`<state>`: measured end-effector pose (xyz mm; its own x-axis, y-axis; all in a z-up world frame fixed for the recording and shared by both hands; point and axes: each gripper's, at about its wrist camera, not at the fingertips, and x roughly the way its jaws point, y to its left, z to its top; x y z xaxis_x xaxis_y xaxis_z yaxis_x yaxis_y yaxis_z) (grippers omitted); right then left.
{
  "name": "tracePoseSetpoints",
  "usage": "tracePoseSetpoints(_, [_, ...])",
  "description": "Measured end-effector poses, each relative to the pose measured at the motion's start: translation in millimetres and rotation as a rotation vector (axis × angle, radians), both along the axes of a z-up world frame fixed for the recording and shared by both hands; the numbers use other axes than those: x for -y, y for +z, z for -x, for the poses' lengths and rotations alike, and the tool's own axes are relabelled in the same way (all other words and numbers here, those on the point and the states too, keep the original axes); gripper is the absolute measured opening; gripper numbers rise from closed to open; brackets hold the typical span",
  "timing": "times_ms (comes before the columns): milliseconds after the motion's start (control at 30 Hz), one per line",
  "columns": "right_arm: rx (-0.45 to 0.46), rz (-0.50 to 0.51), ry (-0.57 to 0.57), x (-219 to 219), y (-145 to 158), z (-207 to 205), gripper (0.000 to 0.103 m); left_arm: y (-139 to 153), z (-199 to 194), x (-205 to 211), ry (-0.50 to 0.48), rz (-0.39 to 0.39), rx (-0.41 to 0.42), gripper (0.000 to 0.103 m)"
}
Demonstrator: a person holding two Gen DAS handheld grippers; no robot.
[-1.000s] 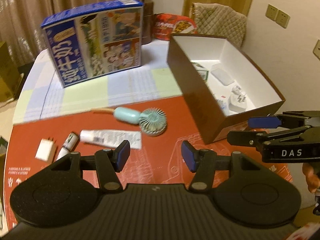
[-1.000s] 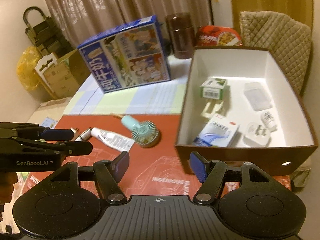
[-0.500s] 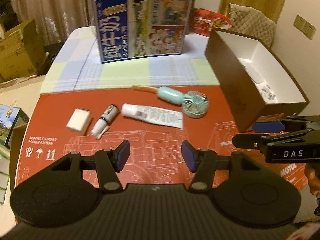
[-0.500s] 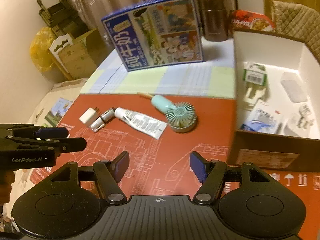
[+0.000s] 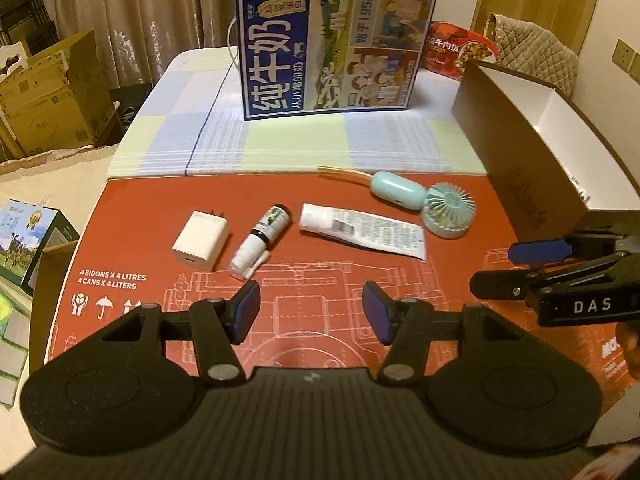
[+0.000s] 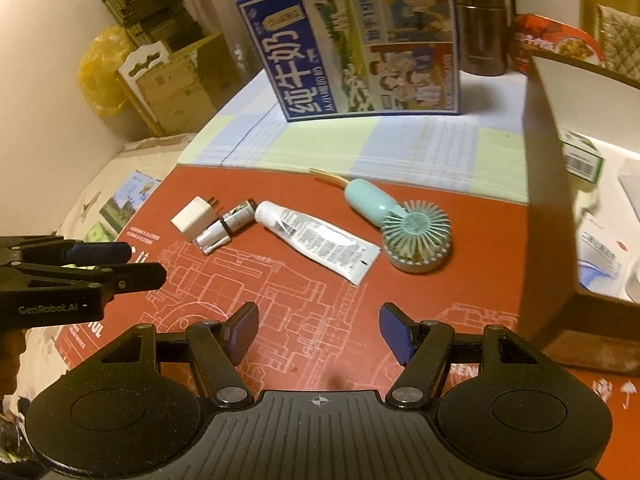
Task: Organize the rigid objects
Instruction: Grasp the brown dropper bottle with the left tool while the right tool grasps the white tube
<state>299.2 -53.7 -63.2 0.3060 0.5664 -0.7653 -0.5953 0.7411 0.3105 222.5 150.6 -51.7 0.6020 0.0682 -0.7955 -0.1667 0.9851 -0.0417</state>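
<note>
On the red mat (image 5: 320,292) lie a white charger plug (image 5: 201,235), a small spray bottle (image 5: 260,241), a white tube (image 5: 362,231) and a teal hand fan (image 5: 426,202). They also show in the right wrist view: plug (image 6: 193,218), bottle (image 6: 226,228), tube (image 6: 316,241), fan (image 6: 400,226). My left gripper (image 5: 311,312) is open and empty, near side of the bottle. My right gripper (image 6: 320,334) is open and empty, near side of the tube. The brown box (image 5: 516,148) with white inside stands at the right and holds several items (image 6: 600,248).
A blue milk carton (image 5: 332,46) stands upright on the checked cloth (image 5: 288,140) behind the mat. A brown canister (image 6: 482,28) and a red food pack (image 6: 554,46) sit behind. Cardboard boxes (image 5: 44,96) stand on the floor at the left.
Both grippers have swung left, away from the brown box, and now face the loose items on the mat. Both stay open and empty.
</note>
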Motion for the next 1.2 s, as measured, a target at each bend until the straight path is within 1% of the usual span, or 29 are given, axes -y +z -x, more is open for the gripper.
tracePoseSetpoints(133, [0.016, 0.012, 0.031, -13.3, -8.4, -7.3, 0.064, -10.9, -9.0, -9.6, -0.023, -0.023, 0.001, 0.052])
tracePoseSetpoints(267, [0.03, 0.03, 0.061, -27.2, -18.7, -17.4, 0.064, -20.7, -21.4, -21.3, -0.044, -0.027, -0.008, 0.051])
tracePoseSetpoints(533, [0.071, 0.063, 0.126, -52.2, -36.9, -43.6, 0.064, -42.6, -53.7, -32.9, -0.118, -0.047, -0.033, 0.051])
tracePoseSetpoints(600, [0.072, 0.063, 0.151, -58.5, -41.6, -49.4, 0.064, -47.5, -61.5, -35.5, -0.132, -0.054, -0.041, 0.05])
tracePoseSetpoints(633, [0.08, 0.065, 0.163, -61.6, -43.6, -51.4, 0.064, -49.9, -65.7, -36.7, -0.141, -0.058, -0.046, 0.046])
tracePoseSetpoints(667, [0.088, 0.072, 0.178, -65.1, -45.7, -53.0, 0.064, -52.2, -70.0, -38.4, -0.151, -0.063, -0.053, 0.045])
tracePoseSetpoints(833, [0.117, 0.107, 0.24, -81.8, -57.9, -63.1, 0.064, -62.6, -87.2, -45.7, -0.172, -0.077, -0.079, 0.044])
tracePoseSetpoints(1067, [0.145, 0.153, 0.309, -101.6, -74.7, -75.7, 0.064, -73.6, -101.2, -47.8, -0.198, -0.098, -0.108, 0.042])
tracePoseSetpoints(1200, [0.13, 0.157, 0.334, -108.8, -80.5, -79.6, 0.064, -78.2, -107.6, -47.2, -0.204, -0.114, -0.118, 0.039])
